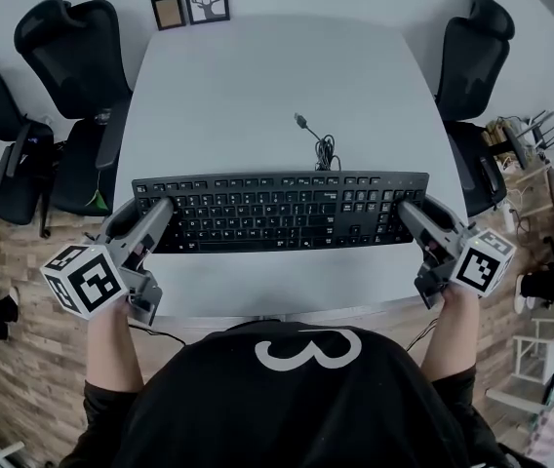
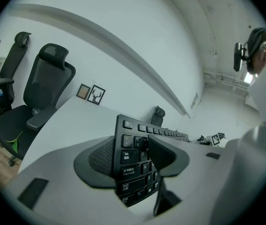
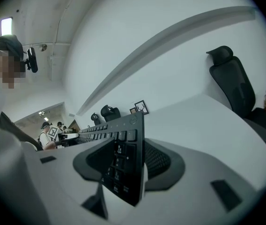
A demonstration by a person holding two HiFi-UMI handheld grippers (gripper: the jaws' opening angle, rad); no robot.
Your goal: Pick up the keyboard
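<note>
A long black keyboard [image 1: 279,209] hangs above the white table [image 1: 257,96], held level by both ends. My left gripper [image 1: 157,213] is shut on the keyboard's left end; in the left gripper view its pads [image 2: 104,156] clamp the keyboard [image 2: 133,168] across its thickness. My right gripper [image 1: 409,214] is shut on the right end, where the keyboard [image 3: 123,168] sits between the pads [image 3: 157,161]. The keyboard's cable [image 1: 322,147] trails in a loose coil onto the table behind it.
Black office chairs stand at the table's left [image 1: 72,76] and right [image 1: 472,61]. Two small framed pictures [image 1: 191,5] lean against the wall at the table's far edge. Wooden floor and clutter [image 1: 526,149] lie to the right.
</note>
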